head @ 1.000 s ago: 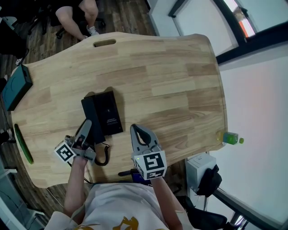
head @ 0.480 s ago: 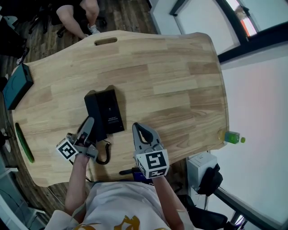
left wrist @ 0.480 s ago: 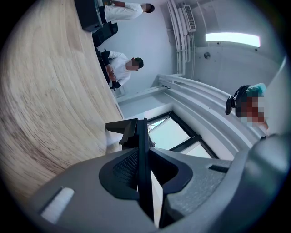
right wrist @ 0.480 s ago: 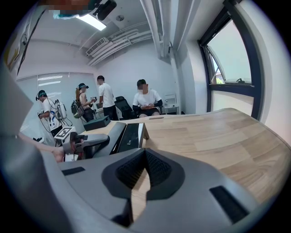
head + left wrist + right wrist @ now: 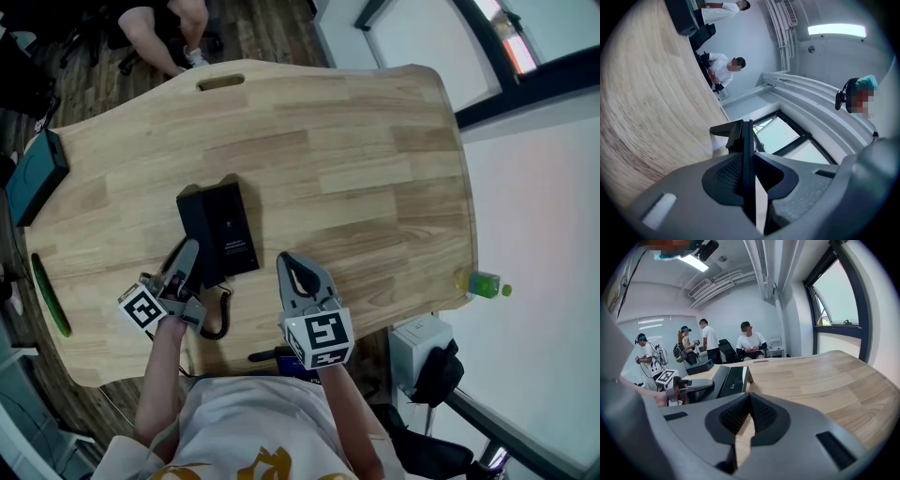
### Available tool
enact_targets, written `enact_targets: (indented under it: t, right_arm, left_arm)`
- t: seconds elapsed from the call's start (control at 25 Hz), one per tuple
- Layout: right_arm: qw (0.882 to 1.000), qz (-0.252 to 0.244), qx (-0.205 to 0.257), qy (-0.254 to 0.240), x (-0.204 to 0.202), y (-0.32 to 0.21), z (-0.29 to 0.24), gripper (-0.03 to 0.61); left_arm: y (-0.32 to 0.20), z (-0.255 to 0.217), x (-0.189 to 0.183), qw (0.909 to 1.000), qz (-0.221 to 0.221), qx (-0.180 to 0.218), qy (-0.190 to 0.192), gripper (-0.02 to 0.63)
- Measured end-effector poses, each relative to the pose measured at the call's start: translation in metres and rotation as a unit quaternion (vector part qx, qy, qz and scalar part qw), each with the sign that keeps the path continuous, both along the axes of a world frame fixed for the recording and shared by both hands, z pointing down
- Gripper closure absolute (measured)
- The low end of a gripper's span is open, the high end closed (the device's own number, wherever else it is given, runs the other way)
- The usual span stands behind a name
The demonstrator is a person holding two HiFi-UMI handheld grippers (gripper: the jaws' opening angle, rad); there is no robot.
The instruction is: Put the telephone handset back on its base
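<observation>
The black telephone base (image 5: 228, 230) lies on the wooden table (image 5: 356, 169), near its front left. The handset (image 5: 192, 239) lies lengthwise along the base's left side; whether it is seated I cannot tell. My left gripper (image 5: 186, 262) is shut on the handset's near end. In the left gripper view a thin black slab, the handset (image 5: 740, 136), stands edge-on between the jaws. A coiled cord (image 5: 221, 317) loops off the phone's near end. My right gripper (image 5: 292, 272) hovers to the right of the base, shut and empty, with its tips (image 5: 750, 399) meeting. The base (image 5: 733, 378) also shows in the right gripper view.
A dark teal box (image 5: 33, 178) sits at the table's left edge, and a green strip (image 5: 47, 300) lies along the front left rim. A green bottle (image 5: 480, 284) stands beyond the right edge. A seated person (image 5: 169, 28) is past the far end, by the table's slot (image 5: 220, 84).
The left gripper with the handset has rolled slightly and shifted very little. The right gripper has stayed where it was.
</observation>
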State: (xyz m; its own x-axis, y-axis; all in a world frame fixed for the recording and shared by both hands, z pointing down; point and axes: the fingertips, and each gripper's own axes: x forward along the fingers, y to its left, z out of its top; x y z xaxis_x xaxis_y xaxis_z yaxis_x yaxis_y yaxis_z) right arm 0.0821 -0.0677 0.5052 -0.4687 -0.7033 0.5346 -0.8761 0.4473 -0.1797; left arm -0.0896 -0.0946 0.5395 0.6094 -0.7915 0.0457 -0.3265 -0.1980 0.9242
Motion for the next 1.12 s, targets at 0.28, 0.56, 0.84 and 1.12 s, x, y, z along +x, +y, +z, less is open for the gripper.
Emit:
enact_targets:
  t: [0.28, 0.56, 0.84, 1.12]
  right_arm:
    - [1.0, 0.003, -0.005, -0.003, 0.0016, 0.0017, 0.0037, 0.575]
    - [1.0, 0.0, -0.008, -0.005, 0.0011, 0.0016, 0.0044, 0.575]
    - [1.0, -0.003, -0.01, -0.006, -0.001, 0.0015, 0.0049, 0.575]
    - [1.0, -0.004, -0.012, -0.005, -0.0015, 0.0013, 0.0069, 0.575]
  left_arm:
    - [-0.0002, 0.0025, 0.001, 0.9993, 0.005, 0.002, -0.038, 0.538]
    - [-0.001, 0.0043, 0.0032, 0.9983, 0.012, 0.001, -0.058, 0.538]
    - [-0.0015, 0.0054, 0.0029, 0.9969, 0.021, 0.004, -0.076, 0.538]
    - [-0.0037, 0.0064, 0.0025, 0.9922, 0.031, 0.009, -0.121, 0.538]
